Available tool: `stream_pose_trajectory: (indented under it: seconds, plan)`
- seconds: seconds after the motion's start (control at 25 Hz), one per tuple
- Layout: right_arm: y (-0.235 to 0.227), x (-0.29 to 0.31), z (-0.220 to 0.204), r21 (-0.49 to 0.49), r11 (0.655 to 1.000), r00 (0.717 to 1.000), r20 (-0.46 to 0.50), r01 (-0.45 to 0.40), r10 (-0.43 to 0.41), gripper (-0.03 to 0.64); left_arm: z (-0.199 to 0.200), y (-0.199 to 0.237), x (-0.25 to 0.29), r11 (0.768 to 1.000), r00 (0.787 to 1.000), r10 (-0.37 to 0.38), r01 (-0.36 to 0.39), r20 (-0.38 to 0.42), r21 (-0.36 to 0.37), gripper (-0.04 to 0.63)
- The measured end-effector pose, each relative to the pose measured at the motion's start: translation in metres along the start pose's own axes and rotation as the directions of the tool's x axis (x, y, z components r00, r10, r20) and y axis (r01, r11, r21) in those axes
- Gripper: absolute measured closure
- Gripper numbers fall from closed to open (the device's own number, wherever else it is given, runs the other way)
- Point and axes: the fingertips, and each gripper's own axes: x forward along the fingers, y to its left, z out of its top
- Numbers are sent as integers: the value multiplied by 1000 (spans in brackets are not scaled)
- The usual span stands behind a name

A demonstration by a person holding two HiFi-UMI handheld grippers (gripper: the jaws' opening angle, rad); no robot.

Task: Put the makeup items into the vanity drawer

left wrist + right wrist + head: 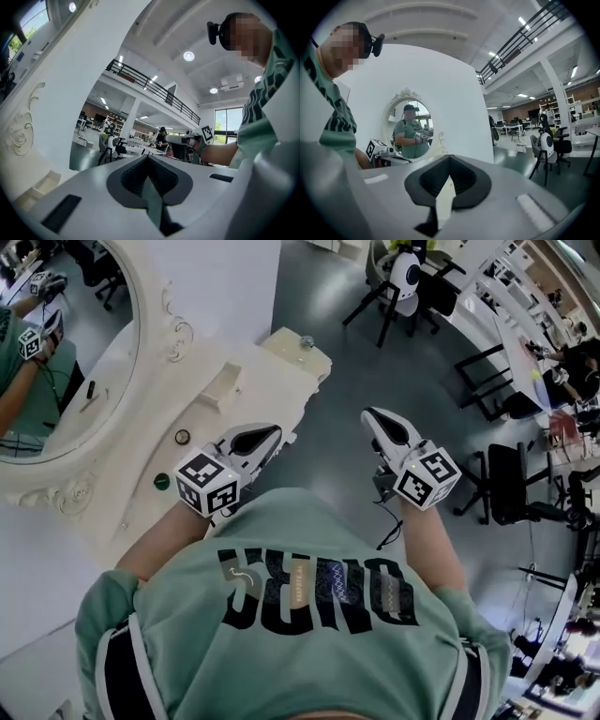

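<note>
L gripper (268,435) clenched, empty, at vanity (248,381) edge. R gripper (377,420) clenched too, empty, over floor (328,442).

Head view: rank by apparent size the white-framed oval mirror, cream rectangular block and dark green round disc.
1. White-framed oval mirror
2. Cream rectangular block
3. Dark green round disc
Clear gaps; no ties.
</note>
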Motion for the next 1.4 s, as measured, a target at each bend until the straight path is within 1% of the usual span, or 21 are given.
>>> stream_pose_trajectory:
  seconds: [0.12,0.24,0.32,0.48,0.56,0.68,0.8,0.88,0.96,1.04,1.12,1.2,1.28,1.32,1.4]
  plan:
    - [-15,12,4,8,997,997,-5,-74,74,607,1,5,8,997,997,79,-79,21,-2,591]
    - [-22,18,7,-12,988,987,-20,-157,157,607,-1,4,7,987,986,159,-158,47,-9,591]
    - [-26,22,8,-21,978,978,-34,-207,206,607,-2,4,4,976,974,218,-218,68,-12,591]
    - [-36,28,7,-26,957,956,-66,-289,287,607,-1,2,1,947,939,322,-318,118,-48,591]
    - [-39,29,6,-26,949,947,-79,-315,312,607,-2,-1,2,937,929,348,-343,128,-61,591]
    - [-39,34,7,-34,937,934,-97,-349,344,607,-4,-2,3,929,921,369,-365,125,-61,591]
    - [-32,51,10,-39,923,920,-107,-382,376,607,-1,8,-4,919,911,394,-391,122,-52,591]
    - [-21,69,9,-46,909,906,-116,-414,407,607,2,18,-19,906,897,424,-420,127,-51,591]
    - [-2,91,5,-50,885,882,-132,-462,453,607,0,28,-42,881,871,473,-468,131,-67,592]
    - [24,116,-3,-50,851,846,-152,-523,511,607,-9,39,-74,842,833,539,-532,124,-90,591]
    - [53,142,-17,-58,810,805,-177,-583,566,607,-22,52,-109,795,788,606,-596,108,-114,591]
    - [85,165,-39,-63,764,756,-218,-642,617,607,-41,61,-145,742,740,668,-653,83,-150,592]
    - [117,186,-64,-61,721,708,-260,-690,656,606,-61,70,-177,695,699,713,-697,50,-177,591]
    - [132,195,-76,-58,704,689,-276,-708,671,606,-71,76,-190,678,685,728,-713,31,-178,591]
    - [160,211,-99,-45,672,651,-305,-739,695,606,-94,84,-210,655,666,746,-738,-20,-165,591]
